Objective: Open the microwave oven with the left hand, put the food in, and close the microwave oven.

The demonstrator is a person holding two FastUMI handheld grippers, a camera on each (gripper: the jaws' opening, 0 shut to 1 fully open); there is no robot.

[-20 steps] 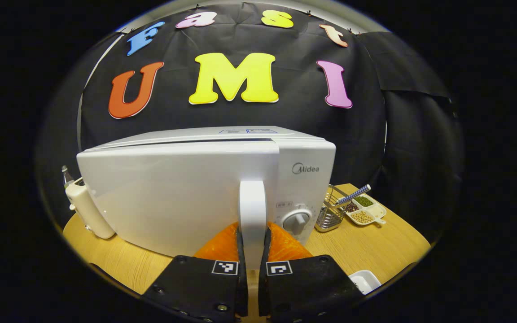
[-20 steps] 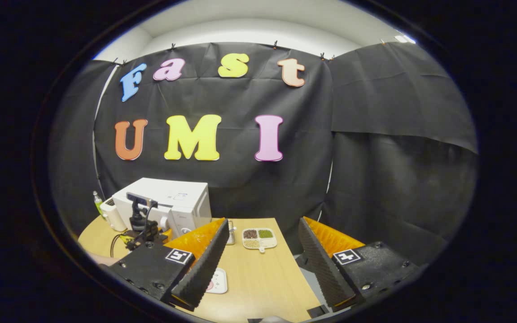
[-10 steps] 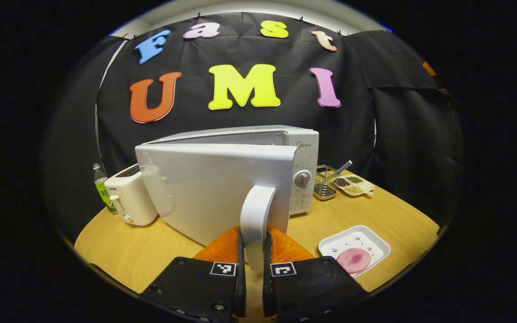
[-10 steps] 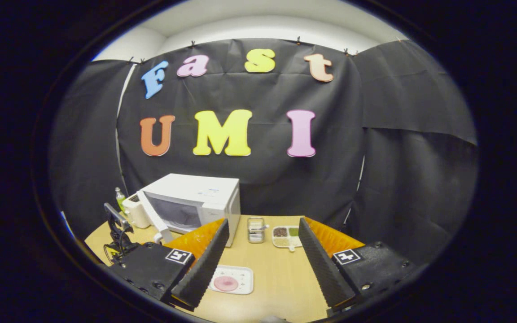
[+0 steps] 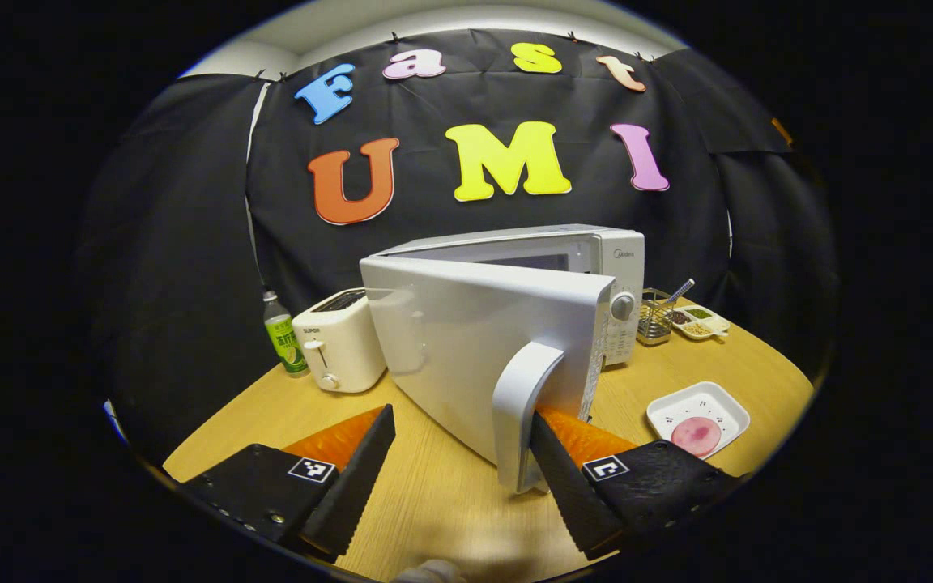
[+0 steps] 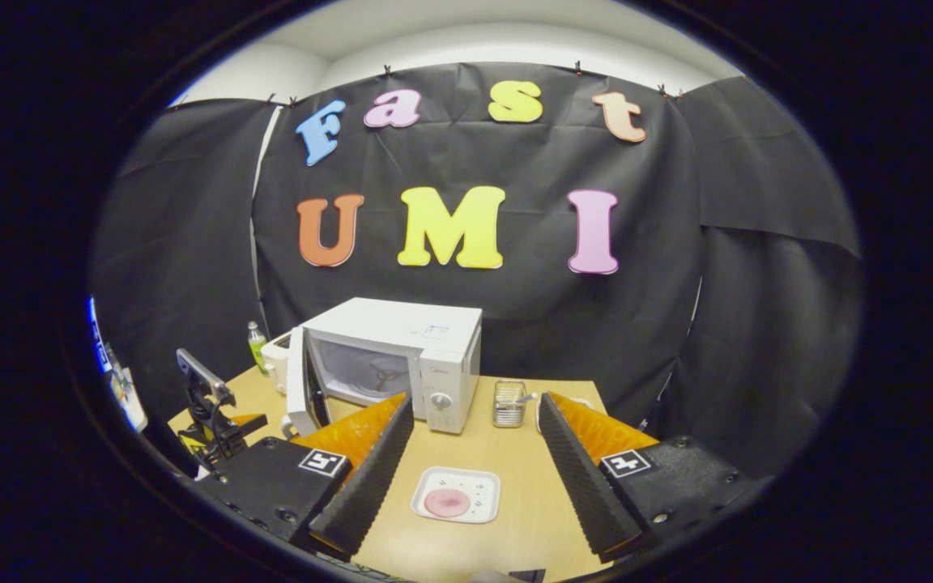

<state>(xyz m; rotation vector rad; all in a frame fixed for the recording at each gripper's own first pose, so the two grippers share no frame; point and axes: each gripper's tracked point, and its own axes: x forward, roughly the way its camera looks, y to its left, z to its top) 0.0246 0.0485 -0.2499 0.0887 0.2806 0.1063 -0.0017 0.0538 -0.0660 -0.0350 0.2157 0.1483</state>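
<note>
Table (image 6: 515,453) carries white microwave (image 5: 596,251), door (image 5: 466,340) swung open, cavity looks empty. Left tool (image 5: 458,453) spread wide, one finger just beside door handle (image 5: 519,413), not gripping. Right tool (image 6: 475,461) wide, holding nothing. White tray (image 6: 457,495) with pink food slice (image 6: 448,502) sits in front of microwave. Wire basket (image 6: 509,403) holds what may be a utensil.

Even, fairly bright overhead light falls on the bench (image 5: 450,494), with a soft sheen on the microwave door (image 5: 466,340) and faint shadows beneath it. Both views are sharp at centre; fisheye curvature bends everything toward the edges.
</note>
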